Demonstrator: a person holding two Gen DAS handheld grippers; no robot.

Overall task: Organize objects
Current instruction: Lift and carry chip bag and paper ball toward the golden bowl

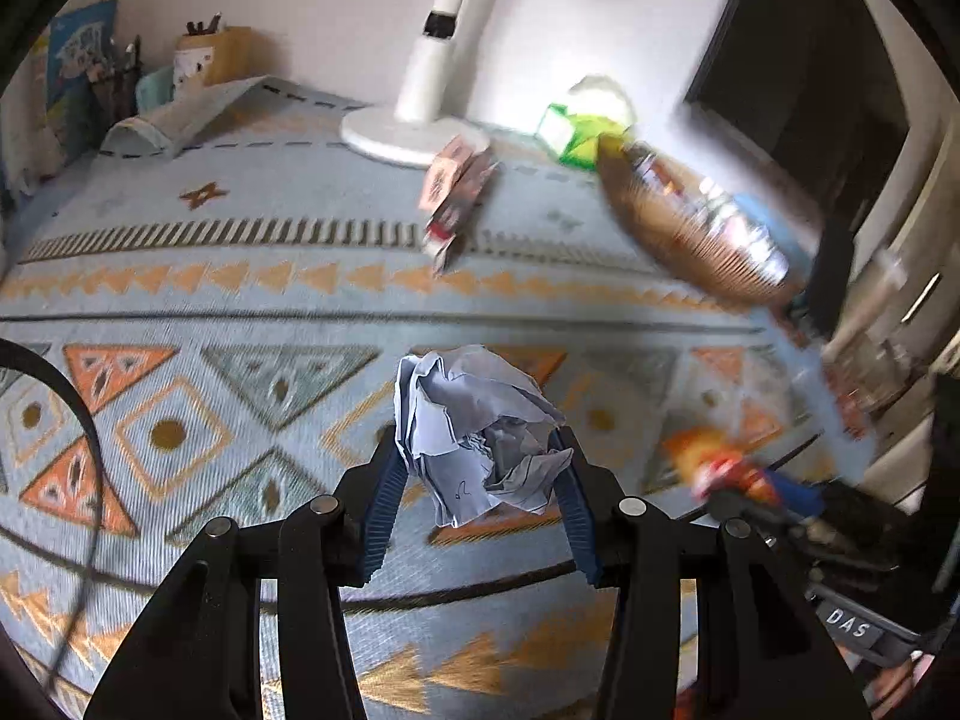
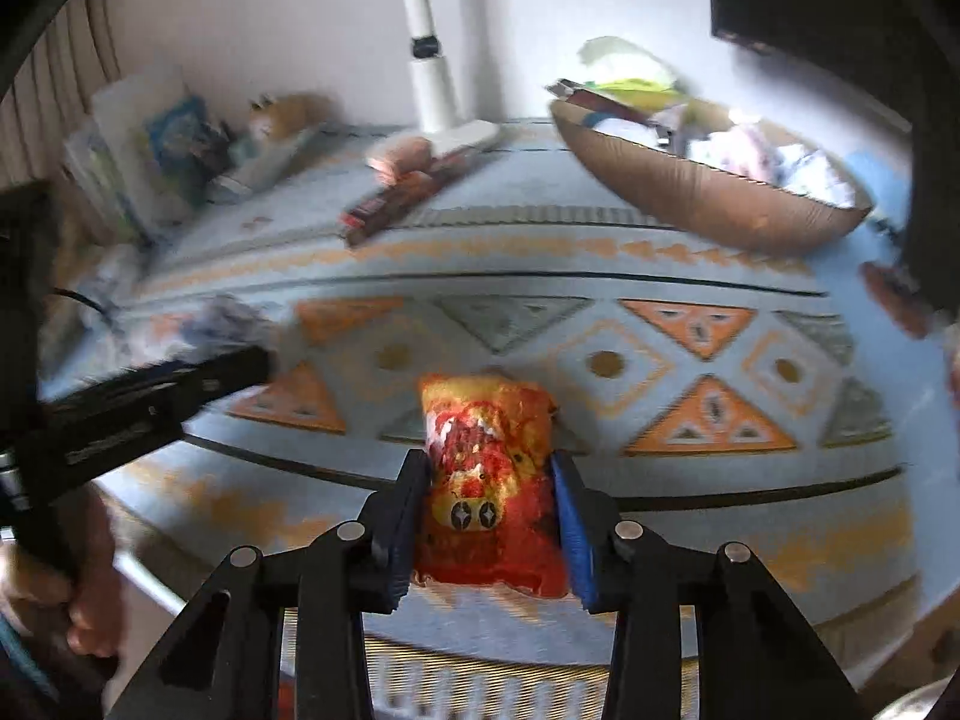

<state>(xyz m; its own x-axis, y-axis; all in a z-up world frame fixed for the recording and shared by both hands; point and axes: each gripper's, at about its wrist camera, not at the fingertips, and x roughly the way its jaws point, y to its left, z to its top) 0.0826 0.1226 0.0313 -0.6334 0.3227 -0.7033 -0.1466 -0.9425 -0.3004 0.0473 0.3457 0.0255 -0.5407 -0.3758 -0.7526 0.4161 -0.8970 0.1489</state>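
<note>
We hold a crumpled ball of pale paper [image 1: 477, 432] in our left tongs [image 1: 480, 480], both ribbed blue pads pressed against its sides, and it hangs just above the patterned cloth [image 1: 240, 312] that covers the bench. Our right tongs [image 2: 489, 516] are closed on a red and yellow snack packet [image 2: 489, 480], squeezed between the two pads, with its far end pointing away from us over the cloth. In the left wrist view the packet shows only as a blur low on the right, beside the paper ball.

Farther back on the bench a brown woven basket [image 2: 690, 192] sits at the right, already filled with mixed packets and wrappers. A flat reddish carton [image 1: 453, 204] lies near the round base of a white lamp [image 1: 414, 126], left of the basket. At the far left corner stand books and a yellow pen holder [image 1: 213, 54], against the wall.
</note>
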